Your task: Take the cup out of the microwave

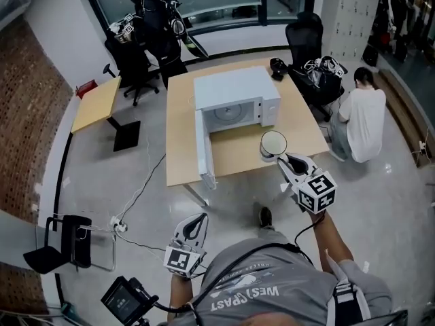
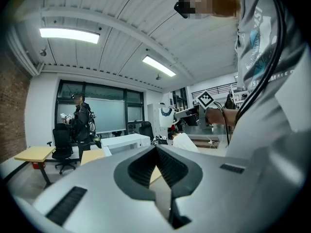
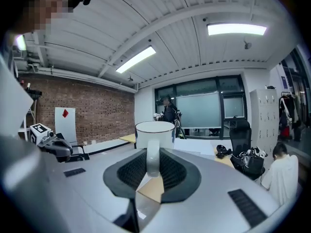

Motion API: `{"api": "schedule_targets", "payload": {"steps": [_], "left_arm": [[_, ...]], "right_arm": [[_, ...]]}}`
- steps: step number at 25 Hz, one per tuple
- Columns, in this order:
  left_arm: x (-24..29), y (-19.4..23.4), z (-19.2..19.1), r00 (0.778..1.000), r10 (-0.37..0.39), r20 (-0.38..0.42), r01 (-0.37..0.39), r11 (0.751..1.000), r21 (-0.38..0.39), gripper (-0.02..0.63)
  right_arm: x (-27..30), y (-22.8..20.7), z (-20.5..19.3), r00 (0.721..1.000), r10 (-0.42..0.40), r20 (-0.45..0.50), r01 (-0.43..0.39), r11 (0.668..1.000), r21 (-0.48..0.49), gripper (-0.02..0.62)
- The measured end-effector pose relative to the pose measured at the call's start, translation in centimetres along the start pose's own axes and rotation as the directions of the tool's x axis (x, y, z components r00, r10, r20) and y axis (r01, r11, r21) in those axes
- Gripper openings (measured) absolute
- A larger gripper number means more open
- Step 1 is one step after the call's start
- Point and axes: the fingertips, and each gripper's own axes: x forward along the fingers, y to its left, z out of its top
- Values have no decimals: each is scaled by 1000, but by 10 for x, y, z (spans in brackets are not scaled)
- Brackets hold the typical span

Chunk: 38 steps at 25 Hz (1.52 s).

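The cup (image 3: 154,130) hangs by its handle (image 3: 152,155), and the jaws of my right gripper (image 3: 152,165) are clamped on that handle from both sides — the white body stands upright just past the tips, mouth up. That is a thin hold on a top-heavy thing. I judge the grip must not slacken and the wrist must not roll, since any tilt would swing the body about the handle.

In the head view the cup is clear of the microwave (image 1: 234,99). It is held in the air over the near right part of the table (image 1: 182,160), in front of the open cavity and to the right of the door (image 1: 202,148), which stands swung wide out.

What is left, I reckon, is to carry the cup level to a bare patch of the table. I would lower it until the base rests flat, and only then let the jaws part.

My left gripper (image 2: 156,152) has its jaws together on nothing and hangs low by my body, well apart from the table — best kept out of the way, perhaps for the door.
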Motion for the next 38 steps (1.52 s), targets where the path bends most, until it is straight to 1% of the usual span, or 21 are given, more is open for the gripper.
{"api": "schedule_targets", "payload": {"steps": [3,4,7,10,13,15,17,18,21,23,26,29,32,34,38], "left_arm": [[-4,-19,-7,996,-64,62,62,998,26,43],[-3,-26,-4,994,-81,79,79,996,35,43],[3,-47,10,987,-116,107,112,993,45,43],[11,-71,19,982,-143,127,137,989,52,43],[32,-92,21,983,-150,108,146,988,44,43],[52,-110,22,984,-159,85,160,987,-8,44],[72,-132,28,977,-188,97,194,979,-63,43],[84,-143,29,973,-207,101,215,974,-71,43],[118,-171,33,967,-242,82,246,968,-40,43],[134,-186,36,962,-260,79,263,964,-37,43],[153,-202,48,959,-268,88,273,961,-43,43],[164,-219,53,955,-279,104,285,957,-46,43],[168,-231,58,951,-289,113,294,955,-31,43],[168,-232,60,951,-290,109,294,955,-29,43],[164,-218,64,961,-265,81,269,962,-37,43]], "right_arm": [[-39,10,2,1000,-26,16,26,1000,3,75],[-54,10,4,999,-38,21,38,999,2,75],[-95,8,8,997,-71,30,72,997,-4,75],[-134,3,10,995,-88,38,88,996,-15,75],[-164,-6,8,995,-93,44,95,995,-32,75],[-183,-17,3,994,-101,38,103,994,-32,75],[-206,-29,-3,993,-114,34,115,993,-28,75],[-217,-36,-5,992,-121,34,122,992,-25,75],[-252,-60,-15,988,-154,20,154,988,-13,75],[-272,-75,-24,983,-184,4,184,983,-3,75],[-297,-92,-32,974,-225,-4,225,974,17,75],[-320,-102,-36,970,-242,-6,242,970,20,75],[-335,-110,-39,967,-255,-5,255,967,24,75],[-337,-113,-37,966,-257,-1,257,966,28,75],[-324,-109,-31,969,-246,-1,246,969,35,75]]}}
